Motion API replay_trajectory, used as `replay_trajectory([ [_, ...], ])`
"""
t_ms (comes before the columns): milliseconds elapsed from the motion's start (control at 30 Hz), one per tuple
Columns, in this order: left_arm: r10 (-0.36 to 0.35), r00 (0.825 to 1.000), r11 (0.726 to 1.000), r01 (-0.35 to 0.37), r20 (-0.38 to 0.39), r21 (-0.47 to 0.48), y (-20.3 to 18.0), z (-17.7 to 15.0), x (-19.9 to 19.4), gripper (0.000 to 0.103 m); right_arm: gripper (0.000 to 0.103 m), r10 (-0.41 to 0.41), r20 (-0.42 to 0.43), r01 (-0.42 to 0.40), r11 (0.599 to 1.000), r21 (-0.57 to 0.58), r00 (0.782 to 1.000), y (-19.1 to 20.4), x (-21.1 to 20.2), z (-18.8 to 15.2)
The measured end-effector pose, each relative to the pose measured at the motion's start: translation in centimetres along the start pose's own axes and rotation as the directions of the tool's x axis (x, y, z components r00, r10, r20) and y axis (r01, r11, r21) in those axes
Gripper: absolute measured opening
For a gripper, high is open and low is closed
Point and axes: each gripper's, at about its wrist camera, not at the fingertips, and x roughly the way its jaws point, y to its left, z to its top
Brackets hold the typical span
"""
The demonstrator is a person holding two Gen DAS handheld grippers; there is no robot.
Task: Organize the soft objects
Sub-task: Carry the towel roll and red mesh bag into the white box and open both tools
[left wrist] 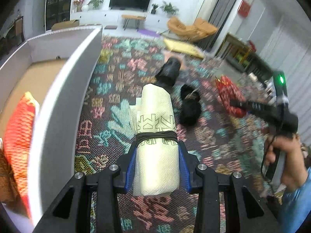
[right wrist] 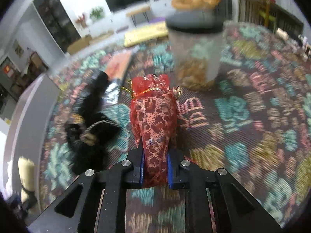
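White-walled box (left wrist: 58, 89) left of my left gripper (left wrist: 157, 167) holds an orange cushion (left wrist: 18, 136); those tongs clamp a cream cloth roll (left wrist: 155, 136). My right gripper (right wrist: 155, 170) pinches a red pouch (right wrist: 155, 120), a clear jar (right wrist: 196, 54) beyond it.

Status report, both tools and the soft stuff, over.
Left tool shut on cream cloth roll. Right tool shut on red mesh pouch. White bin at left. Black fuzzy item on rug.

You've got a cream paper roll (left wrist: 155, 136), bound by a dark band, lengthwise in your left hand-held gripper (left wrist: 156, 167). A red spotted mesh pouch (right wrist: 155, 120), gold-tied at its neck, sits clamped in your right hand-held gripper (right wrist: 155, 171). A black furry item (right wrist: 91, 134) lies on the rug (right wrist: 243, 116). An orange-red cushion (left wrist: 18, 136) rests inside the white box (left wrist: 58, 104).
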Motion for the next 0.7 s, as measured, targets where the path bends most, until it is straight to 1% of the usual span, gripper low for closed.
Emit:
replay_trajectory([
  [67,-0.025,0.999,0.999,0.026,0.027,-0.018,0.7,0.4,-2.2,0.039,0.019,0.051,0.031,-0.050,0.998,-0.024,0.998,2.0,-3.1,-0.9],
  [133,-0.029,0.998,0.999,0.031,0.049,-0.035,1.8,0.8,-4.2,0.039,0.019,0.109,0.049,-0.107,0.993,-0.047,0.993,4.5,-5.4,-1.2],
  [167,-0.019,0.998,0.999,0.022,0.067,-0.044,2.8,1.0,-5.4,0.039,0.019,0.147,0.052,-0.143,0.988,-0.061,0.988,5.7,-6.6,-1.4],
  [200,0.006,0.996,0.999,-0.001,0.087,-0.054,4.0,1.2,-6.8,0.039,0.019,0.212,0.050,-0.207,0.974,-0.089,0.976,8.4,-8.0,-1.6],
  [233,0.034,0.994,0.998,-0.028,0.105,-0.064,5.3,1.4,-7.9,0.039,0.019,0.266,0.044,-0.260,0.959,-0.111,0.963,10.8,-8.8,-1.8],
  [267,0.082,0.989,0.994,-0.072,0.126,-0.082,7.2,1.4,-9.5,0.039,0.019,0.313,0.035,-0.306,0.943,-0.128,0.949,12.6,-9.4,-2.0],
  [300,0.123,0.983,0.989,-0.110,0.137,-0.098,8.8,1.4,-10.6,0.039,0.019,0.383,0.012,-0.377,0.914,-0.148,0.924,15.7,-10.0,-2.4],
  [333,0.168,0.975,0.981,-0.152,0.143,-0.117,10.5,1.3,-11.6,0.039,0.019,0.426,-0.008,-0.421,0.892,-0.162,0.905,17.8,-10.4,-2.8],
  [367,0.216,0.966,0.971,-0.197,0.143,-0.137,12.3,1.1,-12.5,0.039,0.019,0.464,-0.029,-0.461,0.869,-0.178,0.886,19.9,-10.6,-3.2],
  [400,0.259,0.956,0.959,-0.238,0.140,-0.154,14.0,0.8,-13.2,0.039,0.019,0.511,-0.064,-0.513,0.835,-0.201,0.857,23.3,-10.7,-3.8],
  [433,0.306,0.943,0.944,-0.283,0.133,-0.168,15.6,0.5,-13.8,0.039,0.019,0.531,-0.083,-0.536,0.818,-0.210,0.843,24.9,-10.7,-4.3],
  [467,0.347,0.930,0.930,-0.323,0.125,-0.176,16.9,0.2,-14.2,0.039,0.020,0.562,-0.124,-0.575,0.789,-0.215,0.818,27.8,-10.2,-5.0],
  [500,0.392,0.913,0.912,-0.369,0.114,-0.181,18.1,-0.1,-14.5,0.039,0.024,0.580,-0.153,-0.600,0.772,-0.210,0.800,29.6,-9.5,-5.6],
  [533,0.435,0.895,0.891,-0.413,0.101,-0.187,18.9,-0.6,-14.6,0.042,0.039,0.596,-0.176,-0.621,0.757,-0.202,0.784,31.0,-8.8,-6.2],
  [567,0.485,0.871,0.864,-0.464,0.077,-0.194,20.0,-1.1,-14.5,0.043,0.050,0.606,-0.199,-0.638,0.745,-0.195,0.770,32.3,-8.0,-6.8],
  [600,0.508,0.859,0.849,-0.488,0.062,-0.201,20.6,-1.4,-14.4,0.053,0.072,0.608,-0.233,-0.648,0.738,-0.187,0.759,33.5,-6.9,-7.4],
  [633,0.520,0.853,0.840,-0.501,0.048,-0.210,21.1,-1.7,-14.1,0.070,0.074,0.603,-0.245,-0.647,0.742,-0.177,0.759,33.6,-6.4,-7.9],
  [700,0.532,0.845,0.830,-0.509,0.051,-0.228,21.5,-2.2,-14.1,0.085,0.074,0.609,-0.249,-0.651,0.743,-0.153,0.753,33.0,-5.4,-8.4],
])
